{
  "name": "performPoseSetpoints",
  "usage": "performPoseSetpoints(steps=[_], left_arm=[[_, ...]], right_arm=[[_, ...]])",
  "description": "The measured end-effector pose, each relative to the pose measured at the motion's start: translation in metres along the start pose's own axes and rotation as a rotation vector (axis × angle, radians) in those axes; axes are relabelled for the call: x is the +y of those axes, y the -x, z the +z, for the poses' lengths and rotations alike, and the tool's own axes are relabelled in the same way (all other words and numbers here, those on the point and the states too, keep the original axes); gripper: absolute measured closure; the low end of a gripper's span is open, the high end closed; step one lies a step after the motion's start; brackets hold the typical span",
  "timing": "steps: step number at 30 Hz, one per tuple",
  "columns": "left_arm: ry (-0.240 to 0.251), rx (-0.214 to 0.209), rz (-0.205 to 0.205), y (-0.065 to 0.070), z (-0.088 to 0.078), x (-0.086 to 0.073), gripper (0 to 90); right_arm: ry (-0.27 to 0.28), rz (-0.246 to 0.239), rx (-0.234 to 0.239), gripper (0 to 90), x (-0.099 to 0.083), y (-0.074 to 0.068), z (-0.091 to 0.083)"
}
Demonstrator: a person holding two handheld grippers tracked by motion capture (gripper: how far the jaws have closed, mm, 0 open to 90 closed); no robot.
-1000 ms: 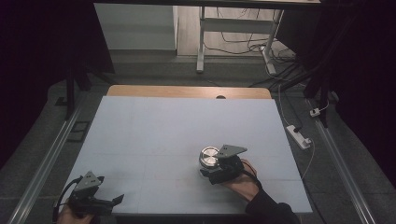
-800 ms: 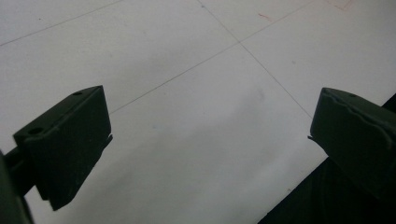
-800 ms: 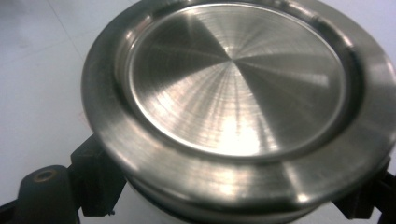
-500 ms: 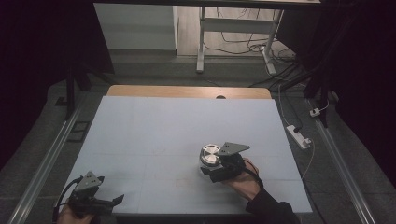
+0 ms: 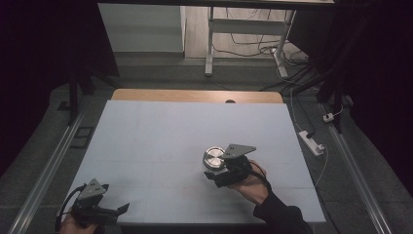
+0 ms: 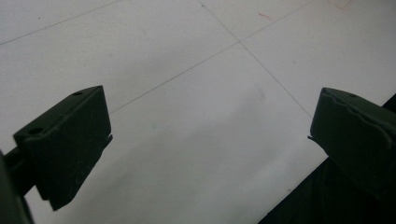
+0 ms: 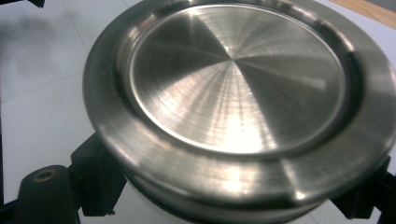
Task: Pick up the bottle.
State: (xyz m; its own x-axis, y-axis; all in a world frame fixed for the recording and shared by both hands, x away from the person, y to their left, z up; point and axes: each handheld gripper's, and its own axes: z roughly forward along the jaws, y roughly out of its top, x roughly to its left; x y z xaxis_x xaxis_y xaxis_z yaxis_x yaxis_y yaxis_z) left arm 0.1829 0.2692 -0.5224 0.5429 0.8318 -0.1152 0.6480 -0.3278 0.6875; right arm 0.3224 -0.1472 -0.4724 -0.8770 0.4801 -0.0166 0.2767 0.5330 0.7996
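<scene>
Metal lid on some white container sits right of the middle of the white table, toward the near edge, and the right gripper has it clamped from the near side. Up close from the right gripper view you can see the brushed steel lid big and shiny, with the black jaws pressed in under its rim on both sides. Left gripper hangs at the near left corner, fingers spread wide over bare table, holding nothing
</scene>
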Motion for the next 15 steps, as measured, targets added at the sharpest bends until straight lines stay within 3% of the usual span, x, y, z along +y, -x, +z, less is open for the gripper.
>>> performPoseSetpoints(steps=[15], left_arm=[[0.003,-0.001,-0.005,-0.001,0.0,0.0,0.0]], right_arm=[[-0.002,-0.034,0.046,14.5,0.026,-0.006,0.019]])
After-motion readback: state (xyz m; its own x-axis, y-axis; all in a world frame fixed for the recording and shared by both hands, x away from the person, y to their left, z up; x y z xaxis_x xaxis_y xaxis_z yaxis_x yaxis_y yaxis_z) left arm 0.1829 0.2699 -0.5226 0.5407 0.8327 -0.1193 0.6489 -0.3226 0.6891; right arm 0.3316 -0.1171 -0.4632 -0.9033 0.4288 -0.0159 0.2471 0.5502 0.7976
